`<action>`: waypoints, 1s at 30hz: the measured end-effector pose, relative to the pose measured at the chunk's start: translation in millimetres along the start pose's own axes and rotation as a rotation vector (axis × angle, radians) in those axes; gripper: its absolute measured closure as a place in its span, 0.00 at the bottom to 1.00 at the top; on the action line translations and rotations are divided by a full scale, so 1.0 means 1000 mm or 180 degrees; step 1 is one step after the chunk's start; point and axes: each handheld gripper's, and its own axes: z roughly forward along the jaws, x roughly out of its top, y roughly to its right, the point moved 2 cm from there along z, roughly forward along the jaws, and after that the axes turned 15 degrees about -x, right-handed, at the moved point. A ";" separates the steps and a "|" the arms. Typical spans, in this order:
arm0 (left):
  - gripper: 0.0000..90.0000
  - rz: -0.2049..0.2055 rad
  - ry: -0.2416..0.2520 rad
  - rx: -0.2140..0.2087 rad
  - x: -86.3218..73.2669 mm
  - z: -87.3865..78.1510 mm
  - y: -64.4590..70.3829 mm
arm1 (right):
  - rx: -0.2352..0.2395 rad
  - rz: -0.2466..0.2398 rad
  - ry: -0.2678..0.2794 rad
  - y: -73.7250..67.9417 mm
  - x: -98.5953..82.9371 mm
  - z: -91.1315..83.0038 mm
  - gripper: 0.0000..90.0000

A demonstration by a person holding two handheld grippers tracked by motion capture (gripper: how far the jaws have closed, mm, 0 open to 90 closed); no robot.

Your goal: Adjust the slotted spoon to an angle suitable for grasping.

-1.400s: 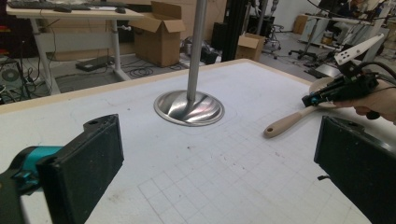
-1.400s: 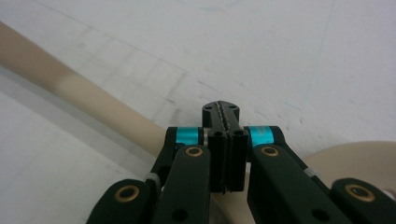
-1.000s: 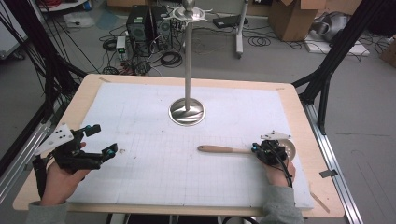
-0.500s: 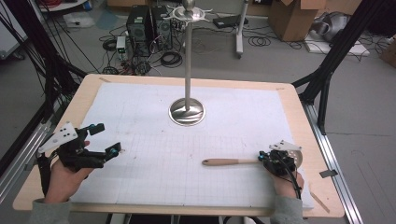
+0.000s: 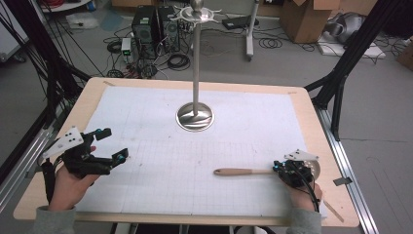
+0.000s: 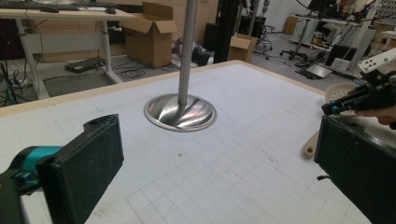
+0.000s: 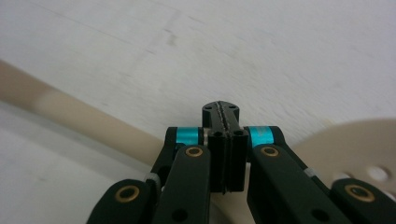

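Right gripper [image 5: 287, 171], lower right of high view: jaws pressed together above the wooden spatula [image 5: 243, 171], gripping nothing. Left gripper [image 5: 108, 146], lower left: jaws wide apart, empty.

A wooden slotted spoon [image 5: 253, 171] is seen lying flat on the gridded white mat. Its handle is pale, round and straight; the free end is rounded and is pointed away from the right gripper [image 5: 288, 171], towards the left gripper [image 5: 117, 146], from which it is well apart. The broad round head, pierced with holes [image 7: 359, 144], is found directly under the right gripper. The handle is crossed beneath the closed jaws; contact cannot be determined.
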 end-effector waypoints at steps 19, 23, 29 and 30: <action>0.02 0.0030 0.0034 -0.0050 0.004 0.004 0.002 | 0.1517 -0.0770 0.0542 -0.062 0.021 -0.017 1.00; 0.02 0.0036 0.0027 -0.0050 0.004 0.004 0.002 | 0.1564 -0.0857 0.0442 -0.067 0.019 -0.012 1.00; 0.02 0.0033 0.0019 -0.0042 0.003 0.004 0.003 | 0.1472 -0.0928 0.0325 -0.074 0.018 -0.003 1.00; 0.02 0.0031 0.0014 -0.0038 0.003 0.004 0.003 | 0.1484 -0.0903 0.0312 -0.074 0.018 -0.003 1.00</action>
